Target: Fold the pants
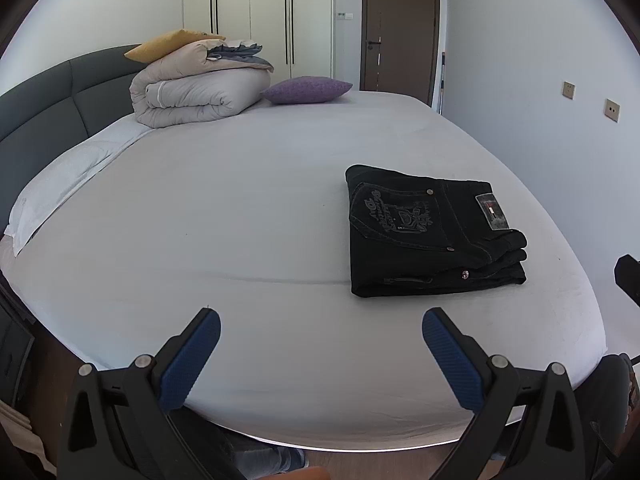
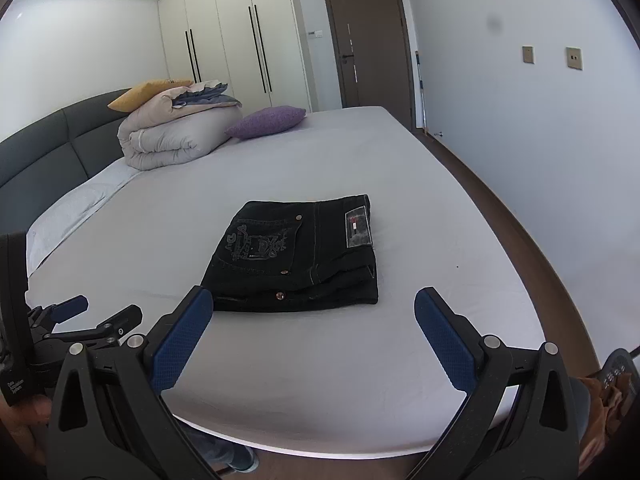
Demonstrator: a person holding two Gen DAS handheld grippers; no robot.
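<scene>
Black jeans (image 1: 430, 236) lie folded into a compact rectangle on the white bed (image 1: 240, 208), back pocket and brand patch facing up. In the right wrist view the same pants (image 2: 296, 256) sit just beyond my fingertips. My left gripper (image 1: 320, 324) hovers open over the bed's near edge, left of the pants and apart from them, nothing between its blue pads. My right gripper (image 2: 314, 304) is also open, directly in front of the pants and holding nothing. The left gripper (image 2: 100, 312) shows at the left edge of the right wrist view.
A rolled grey duvet (image 1: 196, 96) topped by a yellow pillow (image 1: 168, 44) and a purple cushion (image 1: 306, 90) sit by the dark headboard (image 1: 52, 100). A white pillow (image 1: 68, 180) lies along the left. Wardrobe doors (image 1: 256, 12) and a brown door (image 1: 400, 28) stand behind. Wooden floor (image 2: 520, 216) borders the bed.
</scene>
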